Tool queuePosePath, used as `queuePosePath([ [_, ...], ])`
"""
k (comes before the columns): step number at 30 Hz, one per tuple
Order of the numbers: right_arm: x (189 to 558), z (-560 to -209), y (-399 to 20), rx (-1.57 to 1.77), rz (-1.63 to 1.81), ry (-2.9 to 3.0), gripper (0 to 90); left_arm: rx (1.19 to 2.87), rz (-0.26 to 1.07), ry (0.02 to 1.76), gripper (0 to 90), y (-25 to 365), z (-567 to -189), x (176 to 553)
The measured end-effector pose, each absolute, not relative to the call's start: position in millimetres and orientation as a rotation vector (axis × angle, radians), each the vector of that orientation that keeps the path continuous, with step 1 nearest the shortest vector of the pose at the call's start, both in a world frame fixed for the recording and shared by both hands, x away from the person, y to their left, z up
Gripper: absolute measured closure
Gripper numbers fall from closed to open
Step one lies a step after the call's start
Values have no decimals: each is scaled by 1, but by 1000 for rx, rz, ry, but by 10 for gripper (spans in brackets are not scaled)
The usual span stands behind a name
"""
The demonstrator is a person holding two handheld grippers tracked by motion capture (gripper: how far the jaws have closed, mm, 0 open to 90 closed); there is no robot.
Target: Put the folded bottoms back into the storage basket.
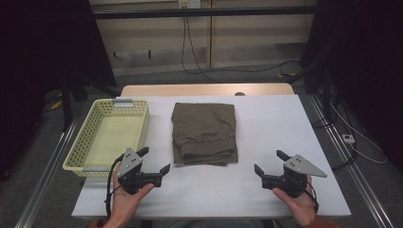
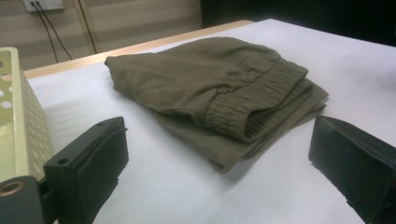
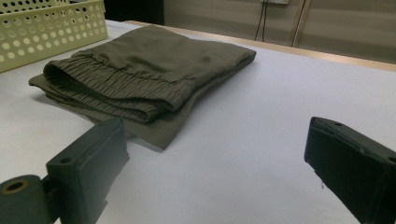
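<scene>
1. Your left tongs [image 1: 153, 160] stand wide with nothing between the jaws. They sit low over the table [image 1: 266, 118] near its front edge, just off the near left corner of the trousers [image 1: 204, 133].
2. Your right tongs [image 1: 270, 161] are wide too, nothing held. They sit near the front edge on the other side, a little apart from the trousers' near right corner.
3. Both tongs angle inward toward the trousers; neither touches them.
4. The trousers, olive, lie folded flat mid-table. The elastic waistband [image 2: 243, 109] faces you, folded layers stacked under it.
5. A pale yellow perforated basket [image 1: 90, 137] sits at the table's left, just beside the trousers, not touching. Your left tongs are close to its near right corner.
6. White sheet covers the table; bare wood shows along the far edge.
</scene>
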State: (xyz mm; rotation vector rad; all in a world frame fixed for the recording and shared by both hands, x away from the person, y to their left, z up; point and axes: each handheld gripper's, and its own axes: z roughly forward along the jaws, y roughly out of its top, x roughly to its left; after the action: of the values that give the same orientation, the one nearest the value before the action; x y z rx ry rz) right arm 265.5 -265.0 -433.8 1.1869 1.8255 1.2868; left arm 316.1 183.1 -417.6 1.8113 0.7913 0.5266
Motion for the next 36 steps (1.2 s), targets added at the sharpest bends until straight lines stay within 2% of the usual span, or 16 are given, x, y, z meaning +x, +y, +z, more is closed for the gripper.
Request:
queuePosePath([
  [16, 267, -435, -265, 1191, 1294, 1836, 64, 1840, 539, 801, 51, 175, -413, 317],
  [36, 267, -435, -264, 1190, 1291, 1844, 66, 1878, 467, 781, 51, 150, -406, 335],
])
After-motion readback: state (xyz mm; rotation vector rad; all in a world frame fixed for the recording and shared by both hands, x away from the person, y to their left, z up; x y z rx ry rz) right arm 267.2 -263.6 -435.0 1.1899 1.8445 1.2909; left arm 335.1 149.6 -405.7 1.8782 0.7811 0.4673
